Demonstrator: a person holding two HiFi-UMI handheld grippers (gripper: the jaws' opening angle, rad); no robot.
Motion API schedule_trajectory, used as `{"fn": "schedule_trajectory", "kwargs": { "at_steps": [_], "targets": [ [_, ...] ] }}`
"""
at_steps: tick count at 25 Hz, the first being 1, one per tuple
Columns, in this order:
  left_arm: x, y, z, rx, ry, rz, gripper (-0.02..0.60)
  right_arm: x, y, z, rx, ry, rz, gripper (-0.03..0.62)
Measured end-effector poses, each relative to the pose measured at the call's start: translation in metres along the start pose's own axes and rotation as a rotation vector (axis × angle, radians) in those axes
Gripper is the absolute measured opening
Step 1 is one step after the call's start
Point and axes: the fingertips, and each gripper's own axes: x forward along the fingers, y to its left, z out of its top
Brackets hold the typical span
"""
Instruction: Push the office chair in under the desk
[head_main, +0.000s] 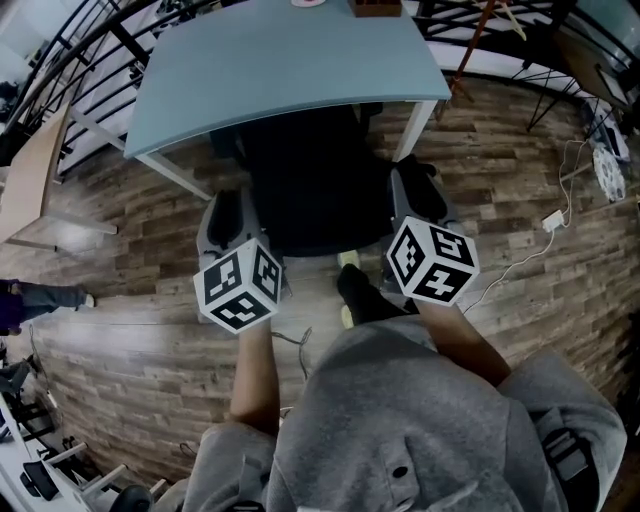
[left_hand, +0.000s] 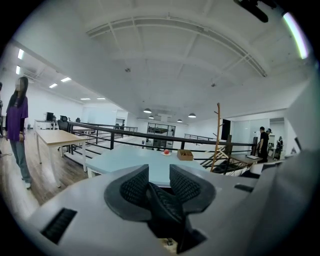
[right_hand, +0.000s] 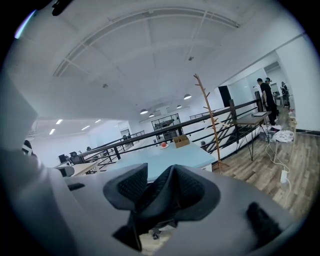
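Observation:
A black mesh office chair (head_main: 310, 180) stands with its seat partly beneath the light blue desk (head_main: 280, 70). My left gripper (head_main: 226, 205) is at the left edge of the backrest and my right gripper (head_main: 416, 188) at the right edge. Seen from the left gripper (left_hand: 159, 182), the mesh backrest edge (left_hand: 167, 207) runs between the pads, which press on it. From the right gripper (right_hand: 160, 187), the backrest edge (right_hand: 152, 202) fills the gap between the pads. The desk top (left_hand: 135, 157) lies straight ahead in both gripper views.
A brown box (head_main: 377, 8) and a red fruit (left_hand: 166, 151) sit at the desk's far edge. Beyond it runs a black railing (left_hand: 100, 131). A wooden table (head_main: 30, 180) and a person (left_hand: 17, 125) are left; a cable with a white plug (head_main: 553, 220) lies right.

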Motion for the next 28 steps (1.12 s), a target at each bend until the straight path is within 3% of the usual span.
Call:
{"fn": "schedule_trajectory", "kwargs": {
  "at_steps": [20, 28],
  "targets": [
    [0.08, 0.017, 0.027, 0.012, -0.012, -0.043, 0.117, 0.079, 0.019, 0.024, 0.026, -0.046, -0.013, 0.169],
    [0.116, 0.037, 0.038, 0.021, 0.0, -0.018, 0.115, 0.119, 0.034, 0.032, 0.0, -0.034, -0.007, 0.169]
  ]
}}
